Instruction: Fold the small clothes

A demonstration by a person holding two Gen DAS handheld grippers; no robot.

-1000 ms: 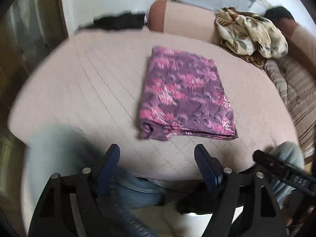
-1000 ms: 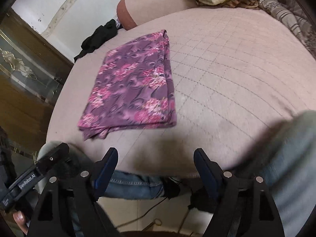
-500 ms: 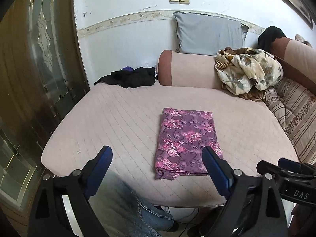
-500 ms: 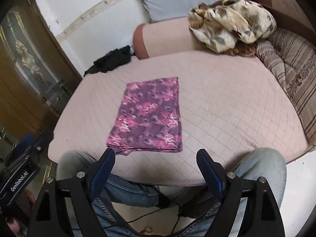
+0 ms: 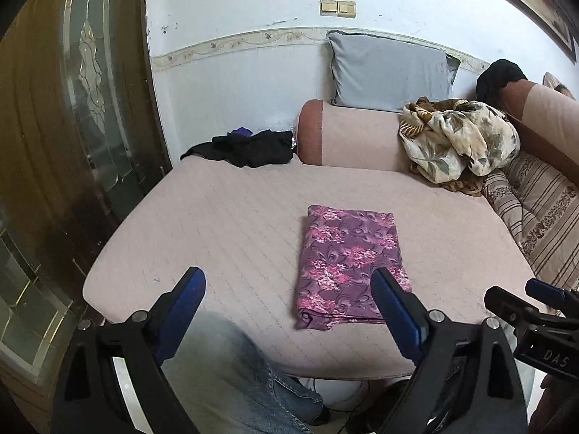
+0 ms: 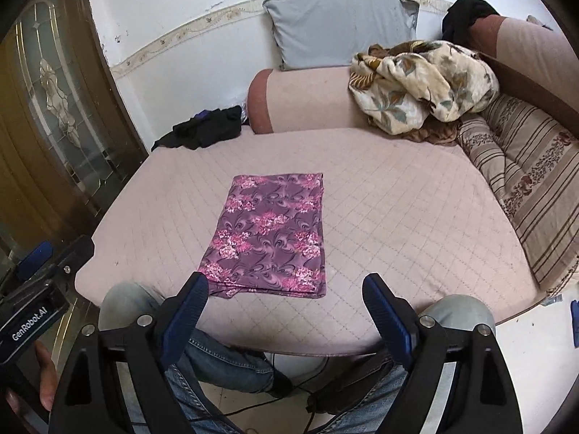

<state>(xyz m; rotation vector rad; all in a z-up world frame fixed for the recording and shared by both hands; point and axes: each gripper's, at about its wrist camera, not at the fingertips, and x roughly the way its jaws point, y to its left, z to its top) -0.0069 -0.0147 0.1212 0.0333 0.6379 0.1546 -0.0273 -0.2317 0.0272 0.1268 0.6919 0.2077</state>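
The purple floral folded cloth [image 5: 349,266] lies flat as a neat rectangle on the pink quilted sofa seat [image 5: 224,224], near its front edge and just ahead of the person's jeans-clad knees [image 6: 231,354]. Compared with 1 second ago, both wrist views have pulled up and back: the cloth then filled the middle of each picture, and now it sits small and low, with the wall, the grey pillow [image 5: 389,68] and the crumpled cream floral blanket [image 5: 459,141] all in sight.

The left tool [image 5: 287,303] is released and empty; its jaws have just been opening, with nothing between them, only the sofa seat and cloth far beyond. The right tool [image 6: 286,302] is likewise released and empty, its jaws spread wide with nothing in them.

My reading: this piece is finished and both hands have let go. The black crumpled garment [image 5: 246,148] at the far left corner of the seat, well apart from the folded cloth, looks like the likely next item.
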